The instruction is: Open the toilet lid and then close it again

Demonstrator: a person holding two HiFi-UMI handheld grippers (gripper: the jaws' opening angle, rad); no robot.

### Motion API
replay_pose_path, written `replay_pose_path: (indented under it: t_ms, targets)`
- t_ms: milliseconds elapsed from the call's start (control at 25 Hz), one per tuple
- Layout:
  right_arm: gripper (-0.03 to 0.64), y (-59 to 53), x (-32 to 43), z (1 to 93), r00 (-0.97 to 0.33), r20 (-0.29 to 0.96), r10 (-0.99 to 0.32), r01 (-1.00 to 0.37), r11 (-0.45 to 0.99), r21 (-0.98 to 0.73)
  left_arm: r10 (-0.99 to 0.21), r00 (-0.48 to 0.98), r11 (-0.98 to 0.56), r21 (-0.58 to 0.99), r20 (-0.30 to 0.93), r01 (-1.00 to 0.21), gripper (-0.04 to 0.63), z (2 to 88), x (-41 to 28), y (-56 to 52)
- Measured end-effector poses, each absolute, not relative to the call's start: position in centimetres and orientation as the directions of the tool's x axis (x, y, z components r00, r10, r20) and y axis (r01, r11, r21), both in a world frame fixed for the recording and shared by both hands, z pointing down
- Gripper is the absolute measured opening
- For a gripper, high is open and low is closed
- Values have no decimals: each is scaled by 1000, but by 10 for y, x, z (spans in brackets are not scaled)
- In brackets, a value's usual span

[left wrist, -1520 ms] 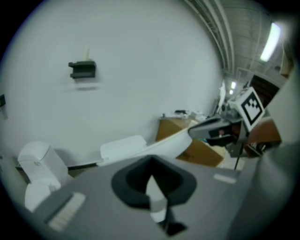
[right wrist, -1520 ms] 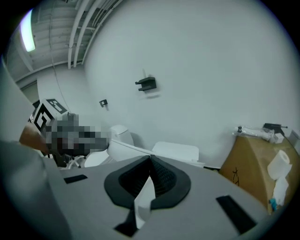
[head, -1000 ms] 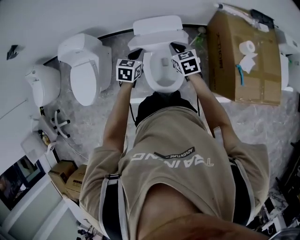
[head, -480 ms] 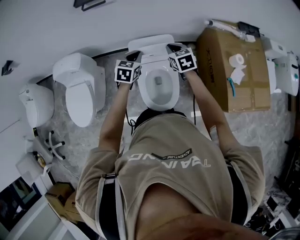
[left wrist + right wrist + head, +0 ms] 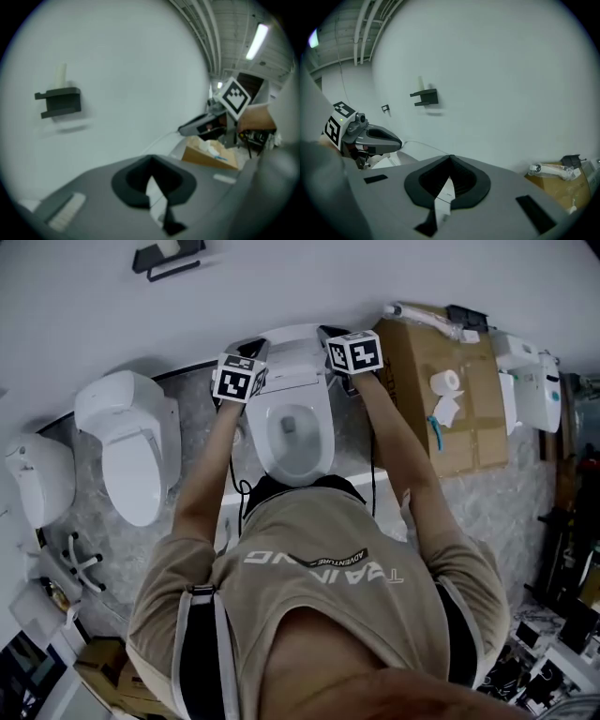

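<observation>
Flanking the raised toilet lid (image 5: pixel 292 354), left gripper (image 5: pixel 248 346) and right gripper (image 5: pixel 331 333) sit closed; shirt (image 5: pixel 319 606) reads "ADVENTURE".

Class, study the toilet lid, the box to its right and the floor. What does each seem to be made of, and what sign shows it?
The lid is smooth, glossy white: likely plastic, though ceramic cannot be ruled out. The box is matt brown cardboard with flap seams. The floor is grey and veined, so stone or stone-look tile.

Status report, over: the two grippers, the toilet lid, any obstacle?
Left gripper and right gripper shut, flanking the toilet lid. Lid up, bowl exposed. Cardboard box beside, not blocking.
</observation>
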State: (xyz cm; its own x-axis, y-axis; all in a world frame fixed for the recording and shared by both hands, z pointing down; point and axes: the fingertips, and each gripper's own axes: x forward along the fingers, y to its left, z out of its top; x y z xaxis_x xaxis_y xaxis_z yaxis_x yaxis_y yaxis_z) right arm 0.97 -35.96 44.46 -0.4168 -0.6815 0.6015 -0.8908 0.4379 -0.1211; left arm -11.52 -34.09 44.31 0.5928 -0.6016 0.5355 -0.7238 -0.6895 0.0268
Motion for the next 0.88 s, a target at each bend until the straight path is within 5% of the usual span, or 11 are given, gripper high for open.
replay_pose_path:
  t_ms: [880]
  targets:
    - [12,-464,9,442,-461,640,-615,-850,514,-119,-634,518,-618,26,575,-785,2,437,-113,-451]
